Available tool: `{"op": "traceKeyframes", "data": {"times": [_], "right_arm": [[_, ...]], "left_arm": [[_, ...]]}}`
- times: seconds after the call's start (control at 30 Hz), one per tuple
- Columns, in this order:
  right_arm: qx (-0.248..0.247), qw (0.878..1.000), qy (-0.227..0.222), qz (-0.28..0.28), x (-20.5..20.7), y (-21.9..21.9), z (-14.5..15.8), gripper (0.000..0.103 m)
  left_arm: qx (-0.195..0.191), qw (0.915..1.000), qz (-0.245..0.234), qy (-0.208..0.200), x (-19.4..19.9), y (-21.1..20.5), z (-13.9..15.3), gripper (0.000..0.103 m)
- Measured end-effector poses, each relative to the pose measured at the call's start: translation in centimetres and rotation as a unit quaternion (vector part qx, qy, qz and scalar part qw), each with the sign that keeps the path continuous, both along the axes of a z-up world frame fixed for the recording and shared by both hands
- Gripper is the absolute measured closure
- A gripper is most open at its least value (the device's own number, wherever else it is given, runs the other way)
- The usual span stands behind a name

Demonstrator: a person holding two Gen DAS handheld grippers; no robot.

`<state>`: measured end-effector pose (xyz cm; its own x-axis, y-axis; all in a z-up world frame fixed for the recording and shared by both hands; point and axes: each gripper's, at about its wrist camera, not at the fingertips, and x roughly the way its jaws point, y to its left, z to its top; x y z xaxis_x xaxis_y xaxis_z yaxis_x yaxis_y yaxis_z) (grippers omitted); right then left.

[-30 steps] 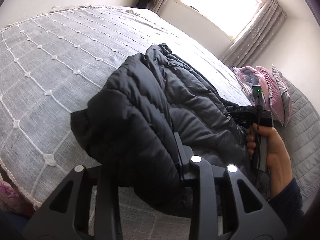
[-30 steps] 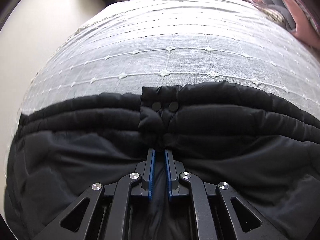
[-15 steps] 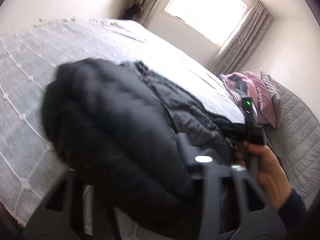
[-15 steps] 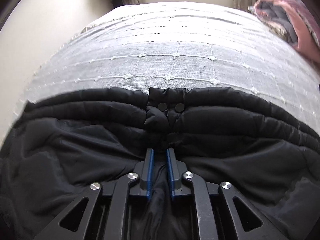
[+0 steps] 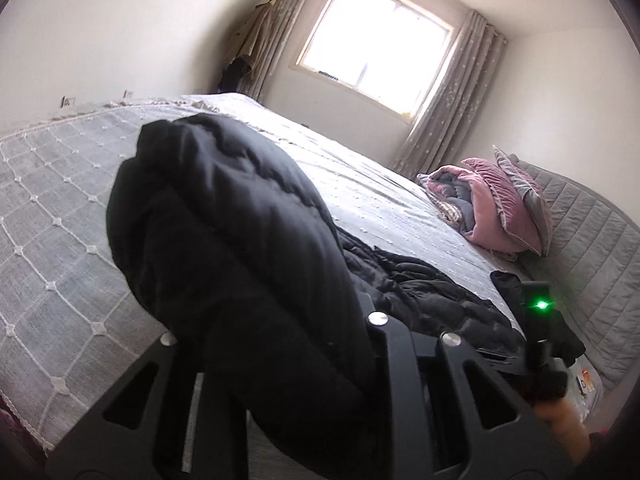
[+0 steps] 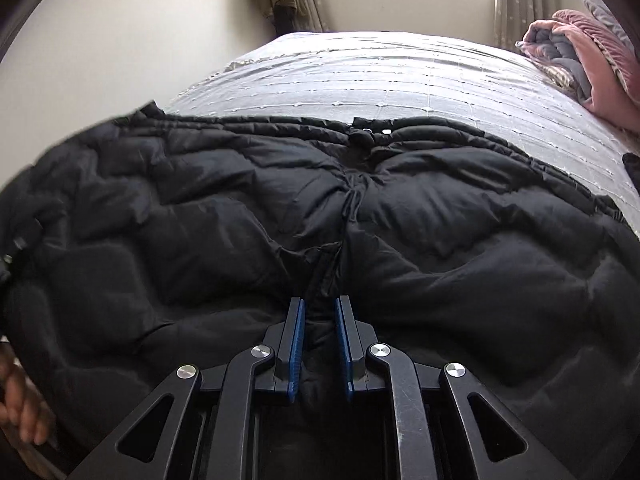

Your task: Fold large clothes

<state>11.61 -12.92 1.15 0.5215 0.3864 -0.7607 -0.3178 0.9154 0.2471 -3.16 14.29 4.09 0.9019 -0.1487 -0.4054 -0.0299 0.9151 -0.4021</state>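
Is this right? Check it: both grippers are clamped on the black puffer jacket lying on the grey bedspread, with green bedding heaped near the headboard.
One detail is wrong: the heaped bedding is pink, not green, as the left wrist view shows. The rest holds: the left gripper and the right gripper are clamped on the black puffer jacket on the grey bedspread.

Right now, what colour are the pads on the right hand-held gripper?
Blue pads, seen best in the right wrist view.
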Motion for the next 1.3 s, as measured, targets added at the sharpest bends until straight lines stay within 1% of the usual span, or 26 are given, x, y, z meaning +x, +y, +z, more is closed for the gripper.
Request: {"op": "traceKeyframes", "data": {"times": [0.13, 0.23, 0.3, 0.37, 0.4, 0.47, 0.53, 0.6, 0.67, 0.73, 0.83, 0.87, 0.93, 1.0, 1.07, 1.13, 1.2, 1.27, 1.3], "right_arm": [[0.016, 1.000, 0.020, -0.007, 1.1, 0.0, -0.7, 0.089], [0.007, 1.000, 0.018, -0.006, 0.5, -0.3, -1.6, 0.090], [-0.005, 1.000, 0.011, -0.005, 0.3, -0.1, -1.6, 0.090], [-0.003, 1.000, 0.024, -0.006, 0.1, -0.5, -0.9, 0.088], [0.010, 1.000, 0.025, -0.009, -0.5, -1.3, 0.0, 0.086], [0.037, 0.999, -0.006, -0.007, -2.4, -2.9, 2.0, 0.086], [0.036, 0.999, -0.019, -0.004, -3.9, -4.6, 2.9, 0.086], [0.045, 0.999, -0.020, -0.002, -5.3, -6.1, 2.9, 0.086], [0.070, 0.997, -0.003, -0.007, -6.1, -7.7, 2.0, 0.086], [0.090, 0.995, 0.018, -0.025, -6.1, -9.1, 1.2, 0.086], [0.094, 0.995, 0.007, -0.043, -6.1, -10.8, 1.6, 0.086], [0.099, 0.994, 0.001, -0.055, -6.2, -11.8, 1.8, 0.086], [0.121, 0.988, 0.000, -0.095, -6.5, -14.0, 2.1, 0.086], [0.132, 0.982, 0.005, -0.138, -6.9, -16.7, 2.0, 0.086], [0.130, 0.974, 0.008, -0.188, -6.7, -19.7, 1.7, 0.086], [0.121, 0.960, 0.014, -0.252, -6.4, -22.6, 1.2, 0.086], [0.107, 0.940, 0.033, -0.324, -7.0, -25.7, 0.2, 0.086], [0.094, 0.926, 0.048, -0.362, -7.3, -27.5, -0.9, 0.084], [0.101, 0.925, 0.059, -0.362, -7.1, -28.0, -1.6, 0.084]], "left_arm": [[0.009, 0.9998, -0.012, -0.010, -0.5, -1.1, 1.4, 0.081], [0.007, 0.9996, -0.021, -0.016, -0.9, -1.9, 2.1, 0.082], [0.017, 0.9993, -0.024, -0.024, -1.2, -3.0, 2.7, 0.083], [0.034, 0.9986, -0.025, -0.032, -1.5, -3.8, 3.4, 0.083], [0.044, 0.9978, -0.030, -0.038, -1.8, -4.2, 3.9, 0.083], [0.067, 0.9957, -0.036, -0.053, -2.2, -4.8, 4.6, 0.083], [0.075, 0.9947, -0.040, -0.057, -2.2, -5.2, 4.9, 0.083], [0.083, 0.9940, -0.044, -0.057, -2.1, -5.7, 5.2, 0.083], [0.098, 0.9919, -0.049, -0.064, -2.1, -6.4, 5.6, 0.083], [0.119, 0.9882, -0.059, -0.077, -2.3, -7.6, 6.1, 0.083], [0.129, 0.9850, -0.073, -0.089, -2.3, -8.9, 6.7, 0.083], [0.139, 0.9831, -0.078, -0.091, -2.3, -9.7, 7.0, 0.083], [0.166, 0.9789, -0.077, -0.090, -2.4, -11.0, 7.3, 0.084], [0.198, 0.9725, -0.080, -0.093, -2.5, -12.4, 7.8, 0.084], [0.211, 0.9691, -0.087, -0.093, -2.6, -13.4, 8.2, 0.084], [0.222, 0.9658, -0.095, -0.093, -2.4, -14.4, 8.4, 0.084], [0.239, 0.9613, -0.101, -0.092, -2.2, -15.6, 8.5, 0.084], [0.254, 0.9574, -0.105, -0.089, -2.2, -16.7, 8.6, 0.084], [0.258, 0.9559, -0.109, -0.088, -2.2, -17.1, 8.7, 0.084]]}}
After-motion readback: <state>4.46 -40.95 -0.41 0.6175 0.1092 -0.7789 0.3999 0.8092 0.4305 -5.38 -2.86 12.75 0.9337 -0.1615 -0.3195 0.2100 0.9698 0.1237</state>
